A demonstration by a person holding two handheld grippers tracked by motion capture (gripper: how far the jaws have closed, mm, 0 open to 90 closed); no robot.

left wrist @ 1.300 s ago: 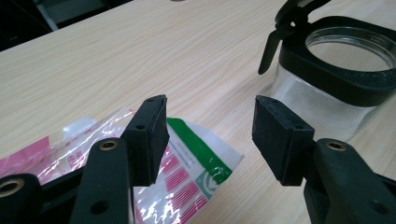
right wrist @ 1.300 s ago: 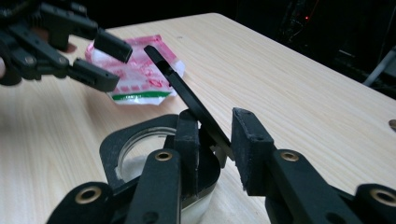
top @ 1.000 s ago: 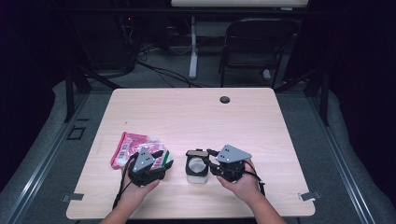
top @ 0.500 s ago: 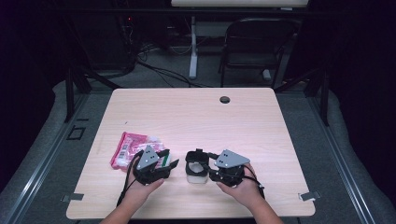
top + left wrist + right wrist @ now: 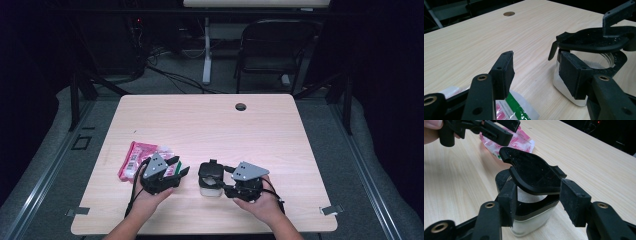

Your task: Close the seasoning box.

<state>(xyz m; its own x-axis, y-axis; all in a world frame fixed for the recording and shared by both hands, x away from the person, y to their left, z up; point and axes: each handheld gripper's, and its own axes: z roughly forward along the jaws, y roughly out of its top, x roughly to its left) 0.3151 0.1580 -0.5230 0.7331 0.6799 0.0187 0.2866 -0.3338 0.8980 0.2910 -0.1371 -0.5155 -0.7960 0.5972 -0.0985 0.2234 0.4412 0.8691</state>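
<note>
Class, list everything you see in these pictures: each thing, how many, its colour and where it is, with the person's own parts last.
Light wooden table: one, pale wood, middle of the room.
Round cable hole: one, dark, near the table's far edge.
Clear container with a black hinged lid: one, white contents, lid up, near the table's front edge, between the grippers.
Pink and white plastic packets: a small pile, some green print, front left of the table.
Black chair: one, beyond the table.
Left hand-held gripper: one, black, jaws open, over the packets.
Right hand-held gripper: one, black, jaws just opening, either side of the container's lid.
Hands: two, coming in from the bottom of the high view.
</note>
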